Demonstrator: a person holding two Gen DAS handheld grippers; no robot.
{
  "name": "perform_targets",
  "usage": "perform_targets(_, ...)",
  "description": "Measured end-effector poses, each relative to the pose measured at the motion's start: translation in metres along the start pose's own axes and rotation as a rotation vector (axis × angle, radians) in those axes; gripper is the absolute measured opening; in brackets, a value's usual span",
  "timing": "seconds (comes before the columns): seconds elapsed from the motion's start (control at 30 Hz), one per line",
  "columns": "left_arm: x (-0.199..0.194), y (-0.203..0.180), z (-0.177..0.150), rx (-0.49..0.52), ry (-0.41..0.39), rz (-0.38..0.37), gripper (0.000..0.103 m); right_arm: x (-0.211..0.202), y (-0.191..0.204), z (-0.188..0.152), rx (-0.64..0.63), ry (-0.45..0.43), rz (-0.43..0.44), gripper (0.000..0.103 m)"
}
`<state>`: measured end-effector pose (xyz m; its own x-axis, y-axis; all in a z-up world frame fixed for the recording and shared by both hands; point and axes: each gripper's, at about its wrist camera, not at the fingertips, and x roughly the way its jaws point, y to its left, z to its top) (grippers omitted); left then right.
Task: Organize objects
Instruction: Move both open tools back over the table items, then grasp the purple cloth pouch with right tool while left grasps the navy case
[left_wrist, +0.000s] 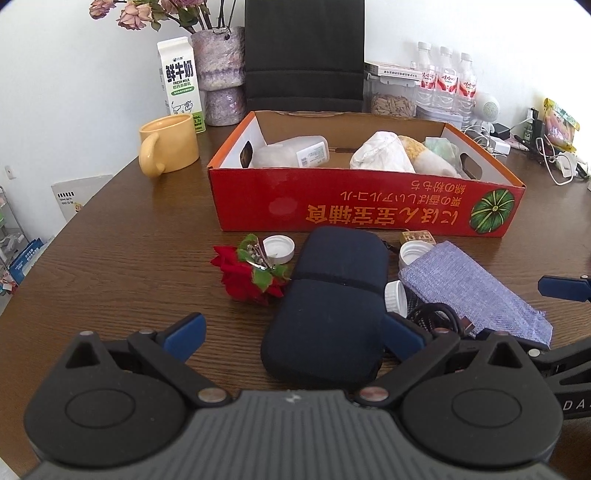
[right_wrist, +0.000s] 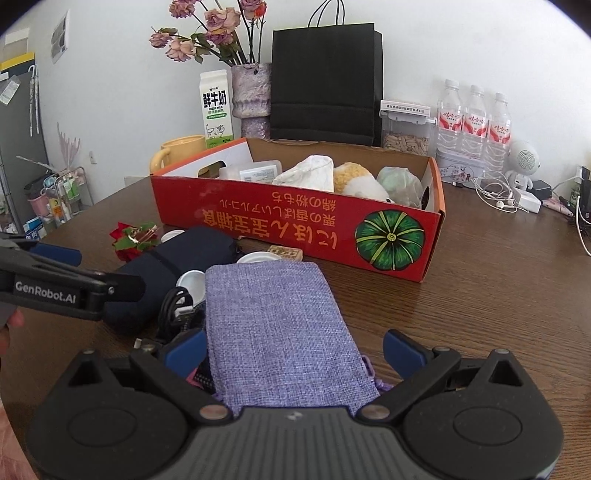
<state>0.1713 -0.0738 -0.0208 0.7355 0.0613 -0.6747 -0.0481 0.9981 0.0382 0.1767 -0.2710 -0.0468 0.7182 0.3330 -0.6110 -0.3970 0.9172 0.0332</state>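
Clutter sits on the brown wooden table just in front of a red cardboard box, whose printed side faces both cameras upside down. From the left wrist view, the left gripper has its blue-tipped jaws spread wide on either side of the near end of a dark navy zip case, holding nothing; whether the right tip touches the case cannot be told. Just left of the case lies a red artificial rose with a metal hair clip on its leaves, and a white bottle cap rests behind it. To the case's right are two more white caps, a small wooden block against the box wall, a coiled black cable and a lavender woven pouch. From the right wrist view, the right gripper is likewise wide open and empty, its fingers either side of the pouch, which lies flat and runs lengthwise toward the box; the left gripper's black body shows at the left edge. Inside the box are a clear plastic container, a white crumpled bag, a yellow-and-white plush toy and a pale green bag. Behind it stand a yellow mug, a milk carton, a vase of dried roses, a black paper bag, a jar of seeds and three water bottles
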Motion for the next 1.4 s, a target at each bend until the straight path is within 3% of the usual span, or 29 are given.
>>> perform_targets(0.33,0.022,-0.005,0.004,0.004,0.034,-0.02,0.103,0.024,-0.011,0.003,0.052,0.032,0.081,0.103)
perform_targets(0.6,0.032,-0.006,0.006,-0.01,0.044,-0.037,0.103,0.025,-0.015,0.002,0.065,0.007,0.093,0.1)
perform_targets(0.7,0.033,-0.006,0.006,-0.012,0.045,-0.037,0.103,0.023,-0.015,0.001,0.068,-0.008,0.098,0.09)
perform_targets(0.77,0.034,-0.006,0.006,-0.013,0.046,-0.037,0.103,0.02,-0.014,0.001,0.067,-0.021,0.107,0.078)
perform_targets(0.9,0.035,-0.006,0.006,-0.014,0.045,-0.039,0.103,0.015,-0.015,0.001,0.071,-0.05,0.128,0.066)
perform_targets(0.97,0.034,-0.006,0.006,-0.016,0.045,-0.039,0.103,0.01,-0.016,0.001,0.081,-0.077,0.146,0.048)
perform_targets(1.27,0.036,-0.003,0.005,-0.035,0.049,-0.054,0.103,0.004,-0.019,0.0,0.105,-0.126,0.105,0.034)
perform_targets(1.33,0.035,-0.003,0.004,-0.036,0.045,-0.066,0.098,0.004,-0.018,-0.001,0.098,-0.131,0.096,0.034)
perform_targets(1.4,0.035,-0.003,0.004,-0.039,0.042,-0.085,0.086,0.003,-0.018,-0.001,0.098,-0.133,0.094,0.034)
